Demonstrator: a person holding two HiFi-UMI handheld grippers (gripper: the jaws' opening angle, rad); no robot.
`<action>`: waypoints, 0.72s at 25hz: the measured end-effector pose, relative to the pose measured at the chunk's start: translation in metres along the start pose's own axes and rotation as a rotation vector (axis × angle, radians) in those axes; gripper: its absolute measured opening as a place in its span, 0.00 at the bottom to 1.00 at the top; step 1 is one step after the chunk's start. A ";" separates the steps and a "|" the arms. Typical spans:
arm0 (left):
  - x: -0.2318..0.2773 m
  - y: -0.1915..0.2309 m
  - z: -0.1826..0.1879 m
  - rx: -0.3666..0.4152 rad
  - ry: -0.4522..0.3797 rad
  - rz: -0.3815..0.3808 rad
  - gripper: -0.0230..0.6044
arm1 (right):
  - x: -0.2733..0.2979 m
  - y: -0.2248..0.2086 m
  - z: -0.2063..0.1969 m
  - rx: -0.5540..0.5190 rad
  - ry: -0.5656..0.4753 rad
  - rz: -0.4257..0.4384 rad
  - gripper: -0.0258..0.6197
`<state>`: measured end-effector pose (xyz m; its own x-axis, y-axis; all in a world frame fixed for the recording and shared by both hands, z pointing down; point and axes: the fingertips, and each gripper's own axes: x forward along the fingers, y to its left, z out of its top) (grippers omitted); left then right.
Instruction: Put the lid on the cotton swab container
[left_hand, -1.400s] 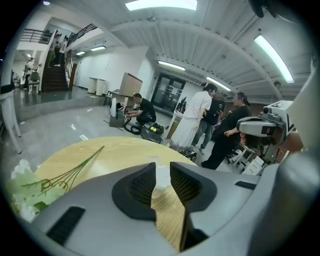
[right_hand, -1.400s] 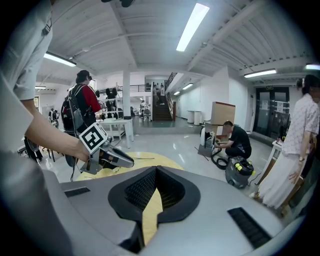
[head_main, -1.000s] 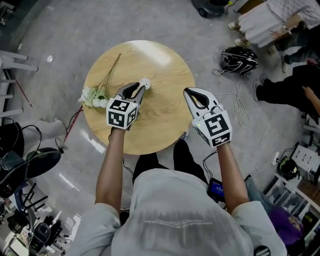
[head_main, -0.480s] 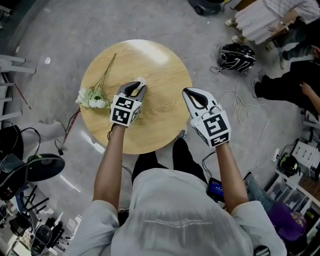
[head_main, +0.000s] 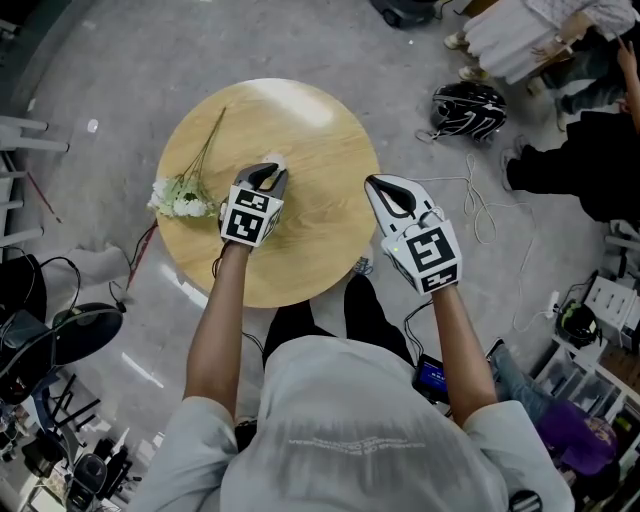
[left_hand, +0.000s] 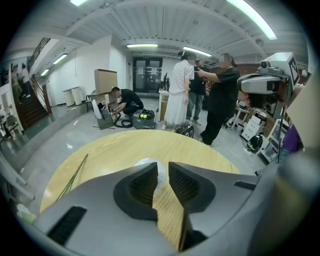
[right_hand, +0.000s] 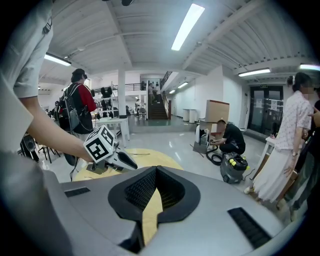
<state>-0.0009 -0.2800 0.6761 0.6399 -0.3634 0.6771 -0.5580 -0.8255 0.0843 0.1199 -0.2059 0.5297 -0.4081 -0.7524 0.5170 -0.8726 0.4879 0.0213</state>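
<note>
A small round white cotton swab container (head_main: 277, 160) stands on the round wooden table (head_main: 310, 130), left of its middle. My left gripper (head_main: 272, 170) reaches over it from the near side. In the left gripper view the white container (left_hand: 146, 162) lies at the tips of the left gripper (left_hand: 163, 167), part of it showing through the narrow gap. The jaws are closing, and I cannot see the pads pressing on it. Whether a lid sits on it is hidden. My right gripper (head_main: 373, 183) hovers at the table's right edge, shut and empty, as the right gripper view (right_hand: 156, 170) confirms.
A sprig of white flowers (head_main: 180, 197) lies at the table's left edge, its stem pointing to the far side. On the floor to the right are a helmet (head_main: 468, 108) and loose cables (head_main: 482, 215). People stand and crouch beyond the table.
My left gripper has shifted a little left and forward over the white container, which is now mostly covered by its tips. The right gripper has stayed in place.
</note>
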 end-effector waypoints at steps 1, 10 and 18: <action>0.001 0.001 0.000 -0.002 0.001 0.002 0.16 | 0.000 0.000 0.000 0.001 -0.001 0.000 0.08; 0.006 0.004 -0.001 -0.045 -0.002 0.015 0.15 | -0.005 0.001 -0.002 0.009 -0.005 -0.010 0.08; 0.005 0.009 0.001 -0.185 -0.023 -0.060 0.14 | -0.026 -0.002 0.006 -0.007 -0.033 -0.058 0.08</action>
<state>-0.0022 -0.2894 0.6796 0.6856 -0.3276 0.6501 -0.6047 -0.7535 0.2580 0.1303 -0.1897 0.5110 -0.3655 -0.7936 0.4864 -0.8933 0.4459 0.0561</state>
